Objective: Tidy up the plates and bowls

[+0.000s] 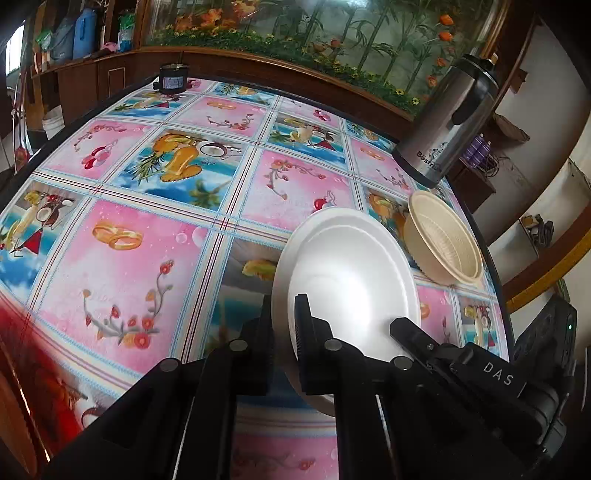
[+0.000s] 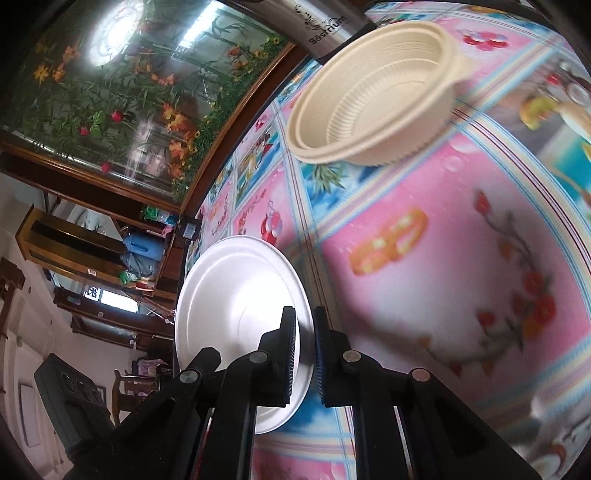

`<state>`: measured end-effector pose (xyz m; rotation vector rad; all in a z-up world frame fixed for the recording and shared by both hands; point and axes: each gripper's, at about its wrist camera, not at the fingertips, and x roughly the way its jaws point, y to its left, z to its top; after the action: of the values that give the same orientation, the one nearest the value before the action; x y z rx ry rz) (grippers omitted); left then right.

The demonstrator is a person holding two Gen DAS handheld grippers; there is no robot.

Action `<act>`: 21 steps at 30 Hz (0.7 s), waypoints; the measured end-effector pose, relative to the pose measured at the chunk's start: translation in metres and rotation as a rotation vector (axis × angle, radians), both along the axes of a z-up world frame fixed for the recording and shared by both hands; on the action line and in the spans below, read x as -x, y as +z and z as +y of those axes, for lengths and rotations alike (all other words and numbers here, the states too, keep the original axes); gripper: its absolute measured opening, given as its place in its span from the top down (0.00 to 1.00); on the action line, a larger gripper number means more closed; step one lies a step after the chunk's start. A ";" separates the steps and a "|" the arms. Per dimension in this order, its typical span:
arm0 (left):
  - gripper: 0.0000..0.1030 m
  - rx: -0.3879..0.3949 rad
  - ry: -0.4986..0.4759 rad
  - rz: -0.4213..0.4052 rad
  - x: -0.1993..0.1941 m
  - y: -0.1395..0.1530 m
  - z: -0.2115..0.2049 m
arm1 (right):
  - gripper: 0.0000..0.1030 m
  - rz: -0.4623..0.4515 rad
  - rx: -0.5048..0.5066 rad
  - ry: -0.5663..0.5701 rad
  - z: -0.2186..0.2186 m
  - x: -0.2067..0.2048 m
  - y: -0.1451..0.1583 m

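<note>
Both grippers clamped on white plate (image 1: 351, 280) rim: left gripper (image 1: 284, 325), right gripper (image 2: 304, 350). Plate lifted above table, near beige bowls (image 1: 443, 240) by right edge. Step: carrying plate. Next: steady, level set-down.

We see the right tool (image 2: 303, 354) closed on the rim of a white foam plate (image 2: 229, 295); one black pad sits on the plate's concave face, the other behind its edge. The plate stands tilted on edge, lifted off the surface (image 2: 424, 280), which carries a pink and blue patterned cloth with rings and flower prints. Further back on the surface we note a beige ribbed bowl (image 2: 369, 107), seemingly two nested, open side facing the camera. Just behind it stands a steel flask (image 2: 325, 26) with printed lettering. Beyond the surface's edge we record a wood-framed panel (image 2: 110, 96) of painted flowers and bamboo. The cloth appears blurred.
</note>
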<state>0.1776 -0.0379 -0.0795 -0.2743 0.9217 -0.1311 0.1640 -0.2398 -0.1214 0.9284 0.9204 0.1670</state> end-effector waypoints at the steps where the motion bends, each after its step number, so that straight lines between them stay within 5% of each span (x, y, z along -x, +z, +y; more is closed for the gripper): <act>1: 0.93 -0.004 -0.002 -0.002 0.003 0.000 0.000 | 0.91 0.000 -0.004 -0.003 -0.001 0.003 0.000; 14: 0.93 -0.082 -0.021 -0.087 0.063 0.024 0.005 | 0.90 -0.060 -0.034 -0.012 -0.002 0.060 0.014; 21: 0.92 -0.090 0.023 -0.148 0.091 0.045 0.033 | 0.90 -0.130 -0.015 0.029 0.017 0.081 0.046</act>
<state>0.0869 -0.0053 -0.0350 -0.1887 0.7748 -0.0871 0.0832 -0.2228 -0.0753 0.9074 0.8134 0.2563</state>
